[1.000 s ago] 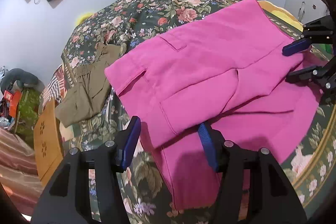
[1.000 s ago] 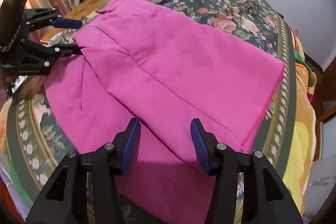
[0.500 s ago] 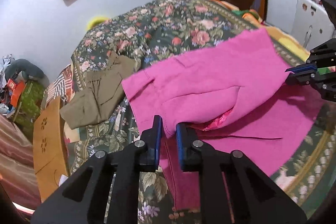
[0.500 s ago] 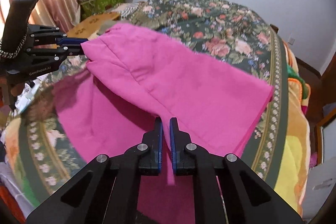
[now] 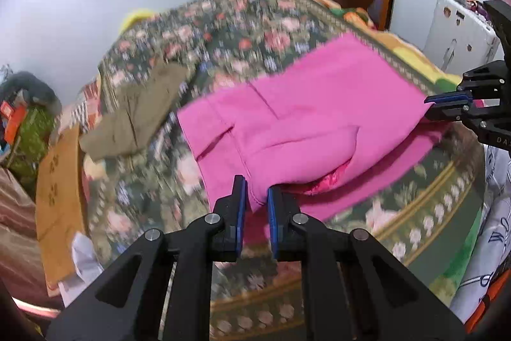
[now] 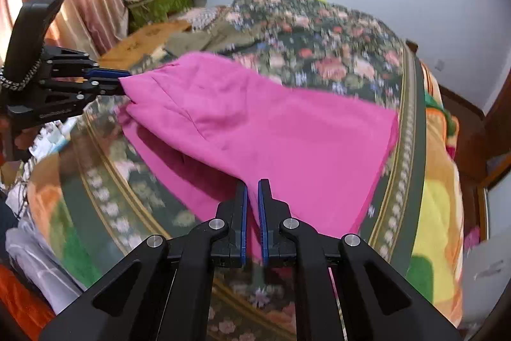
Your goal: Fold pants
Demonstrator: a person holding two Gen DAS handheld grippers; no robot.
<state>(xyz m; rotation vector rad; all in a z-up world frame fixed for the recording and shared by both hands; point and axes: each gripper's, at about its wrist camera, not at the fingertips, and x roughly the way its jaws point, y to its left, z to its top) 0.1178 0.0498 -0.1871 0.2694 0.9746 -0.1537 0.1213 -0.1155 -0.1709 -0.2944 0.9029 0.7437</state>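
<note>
Both grippers, wide apart a second ago, are now clamped on fabric and have lifted with it. Left gripper point(image 5: 256, 197): blue pads pinched on the near edge of the pink pants point(image 5: 303, 123), at the end with the pocket seams, which looks like the waist end. Right gripper point(image 6: 252, 194): jaws almost together, with a thin fold of the same pink cloth between them, at the near edge toward the hem end.

Pants position, relative to the bed point(image 5: 223, 21): spread across its near part on the floral bedspread. The gripped near edge is raised clear of the bedspread and the cloth sags between the two grip points; the far edge rests on the bed. A second pink layer lies flat beneath the raised one.

Olive garment point(image 5: 134, 117): crumpled on the bed beyond the pants' waist end, apart from them. Wooden board point(image 5: 60, 181) at the bed's edge on that same side.

Progress, judged: pants appear already doubled leg on leg. Current step is the carry of the near edge. Remaining: lay it over toward the far edge, release, flatten, possibly one more fold.
</note>
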